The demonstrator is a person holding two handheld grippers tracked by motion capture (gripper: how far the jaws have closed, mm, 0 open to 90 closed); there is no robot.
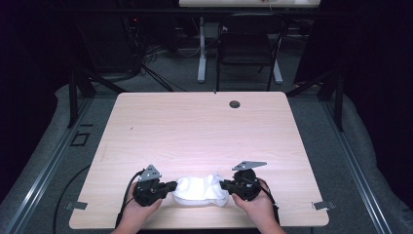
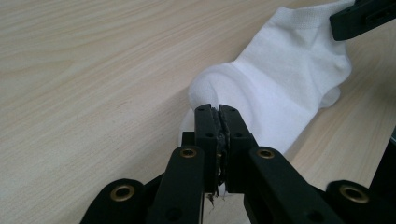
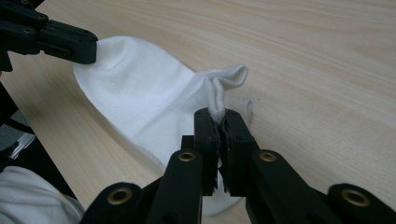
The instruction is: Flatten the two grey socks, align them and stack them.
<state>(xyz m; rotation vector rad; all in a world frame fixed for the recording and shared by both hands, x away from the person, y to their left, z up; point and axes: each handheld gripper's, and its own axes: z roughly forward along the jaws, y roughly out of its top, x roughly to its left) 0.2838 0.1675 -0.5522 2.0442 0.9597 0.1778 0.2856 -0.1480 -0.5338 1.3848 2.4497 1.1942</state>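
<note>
Two hand-held black grippers, bare hands and forearms

The left gripper point(image 1: 171, 185) and right gripper point(image 1: 223, 185) are matte black, each topped by a grey three-cornered plate point(image 1: 150, 172); a black cable point(image 1: 127, 191) trails from the left one toward the person. In the gripper views, each shows two flat black arms with brass-coloured rivets point(image 2: 188, 152), ending in narrow black fingertips point(image 3: 206, 127) with worn, frayed pad edges. The left hand point(image 1: 141, 207) and right hand point(image 1: 253, 204) are ungloved, no sleeves over the forearms
</note>
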